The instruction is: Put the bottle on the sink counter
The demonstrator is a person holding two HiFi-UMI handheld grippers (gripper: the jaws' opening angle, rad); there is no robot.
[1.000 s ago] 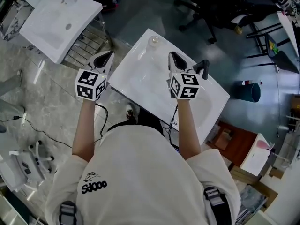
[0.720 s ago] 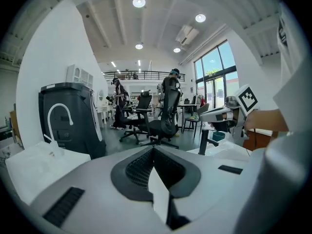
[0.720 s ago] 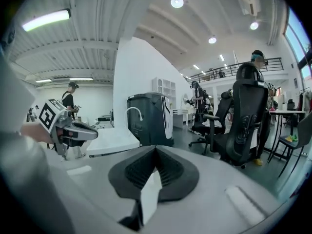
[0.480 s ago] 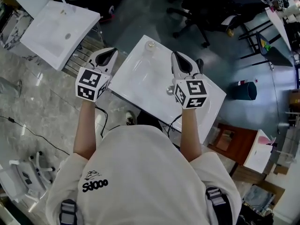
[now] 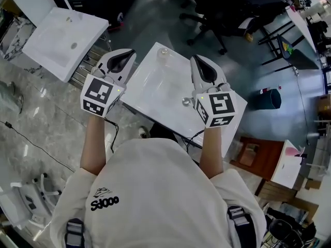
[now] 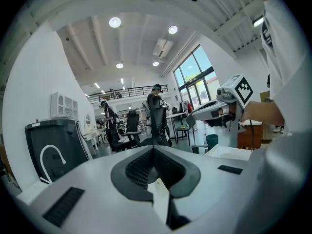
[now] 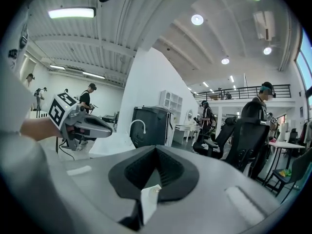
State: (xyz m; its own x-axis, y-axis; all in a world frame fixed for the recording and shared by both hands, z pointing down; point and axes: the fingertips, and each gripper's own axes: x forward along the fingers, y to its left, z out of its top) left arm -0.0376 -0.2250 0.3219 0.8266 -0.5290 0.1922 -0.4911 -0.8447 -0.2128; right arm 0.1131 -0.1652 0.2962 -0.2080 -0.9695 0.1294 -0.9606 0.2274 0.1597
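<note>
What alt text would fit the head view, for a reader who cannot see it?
Seen from above, a person in a white top holds the left gripper and the right gripper, both shut and empty, near a white sink counter. A small clear bottle stands at its far edge, touched by neither.

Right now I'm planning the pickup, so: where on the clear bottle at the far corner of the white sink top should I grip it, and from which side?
Probably the round body of the bottle, with jaws level, coming from the near side over the sink top. It seems to stand upright, a circle from above, and sits close to the far edges.
</note>
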